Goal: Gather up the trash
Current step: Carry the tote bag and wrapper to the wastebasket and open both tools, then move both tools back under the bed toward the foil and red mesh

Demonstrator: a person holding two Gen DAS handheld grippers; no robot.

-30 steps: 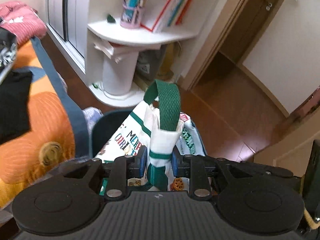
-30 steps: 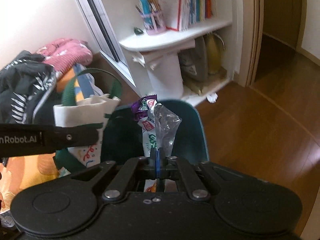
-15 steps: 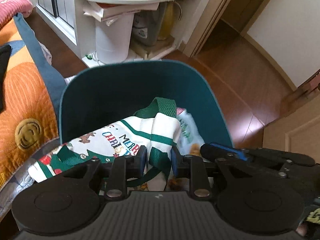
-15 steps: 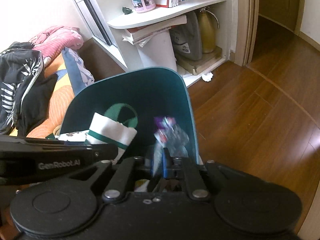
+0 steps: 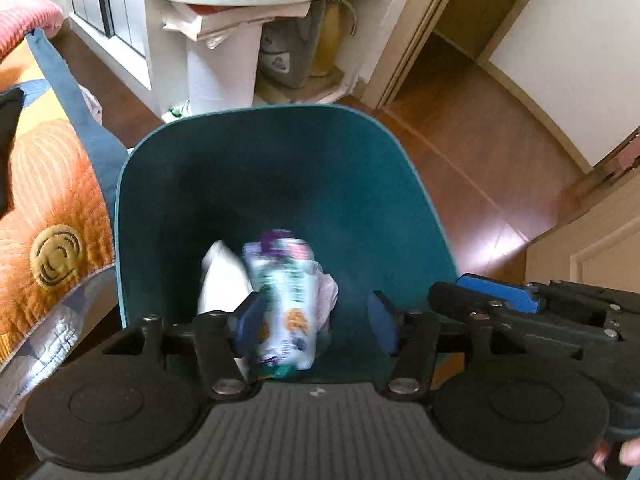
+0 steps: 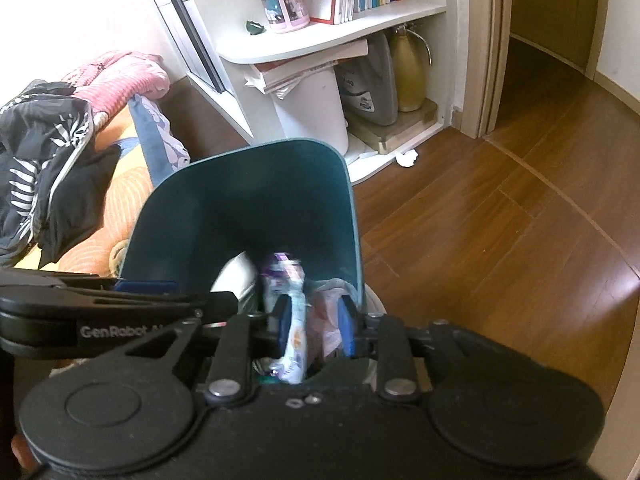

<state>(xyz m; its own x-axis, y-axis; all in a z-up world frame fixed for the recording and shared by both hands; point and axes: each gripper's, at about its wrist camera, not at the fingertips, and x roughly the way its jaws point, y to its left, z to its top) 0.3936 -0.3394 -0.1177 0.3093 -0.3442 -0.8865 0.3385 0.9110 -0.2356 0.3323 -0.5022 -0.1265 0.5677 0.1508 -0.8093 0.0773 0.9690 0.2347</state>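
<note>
Left tongs: we see the left tongs [image 5: 316, 318] standing wide over the teal bin [image 5: 420, 184]; their jaws have just been opening. The green-handled Christmas tote they pinched a second ago is gone from between the pads; only a white fold [image 5: 222, 280] shows low in the bin, and we judge it to be that tote.
Right tongs: the right tongs [image 6: 316, 324] have just been opening too, to a moderate gap. The snack wrapper [image 6: 294, 320] that was clamped upright a second ago now hangs blurred between the pads, close by the left one; we cannot tell whether it touches it.
Where the trash is: the wrapper [image 5: 284, 296] is inside the bin's mouth, beside the white fold and above a pinkish crumple [image 6: 326, 320].
Elsewhere: a crumpled white scrap [image 6: 407, 157] lies on the wooden floor near the corner shelf unit [image 6: 332, 36].
What the change means: both items look released into the bin, so we judge this drop done. The floor scrap may be the next piece to collect.
</note>
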